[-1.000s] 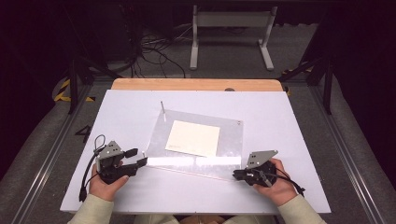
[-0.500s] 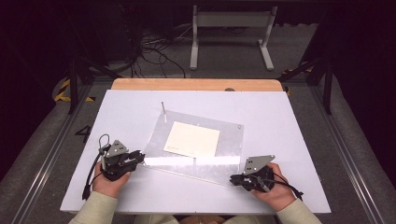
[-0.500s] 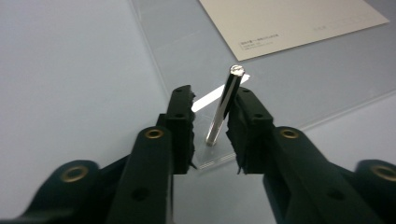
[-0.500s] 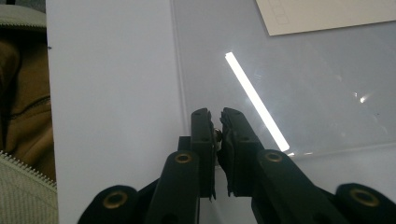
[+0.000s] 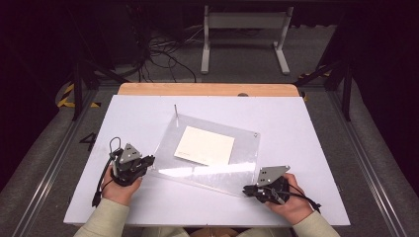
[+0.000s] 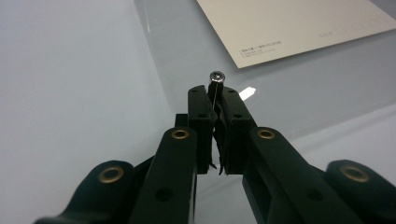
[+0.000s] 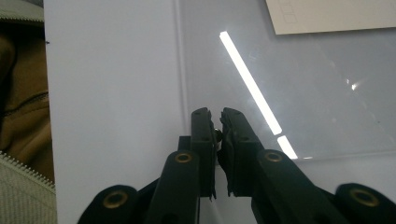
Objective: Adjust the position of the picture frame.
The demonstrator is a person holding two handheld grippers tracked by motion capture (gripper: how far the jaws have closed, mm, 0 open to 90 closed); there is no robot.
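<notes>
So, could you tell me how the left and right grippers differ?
The left gripper has just closed its jaws on a pin whose head stands clear of their tips; the right gripper pinches a metal bit sunk between its jaws. The left is at the sheet's near-left corner, the right at its near-right. Both are shut.

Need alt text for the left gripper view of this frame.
The left gripper has just closed its black jaws on a thin metal pin standing at a corner of a clear acrylic sheet. A cream card lies under the sheet on the white table.
</notes>
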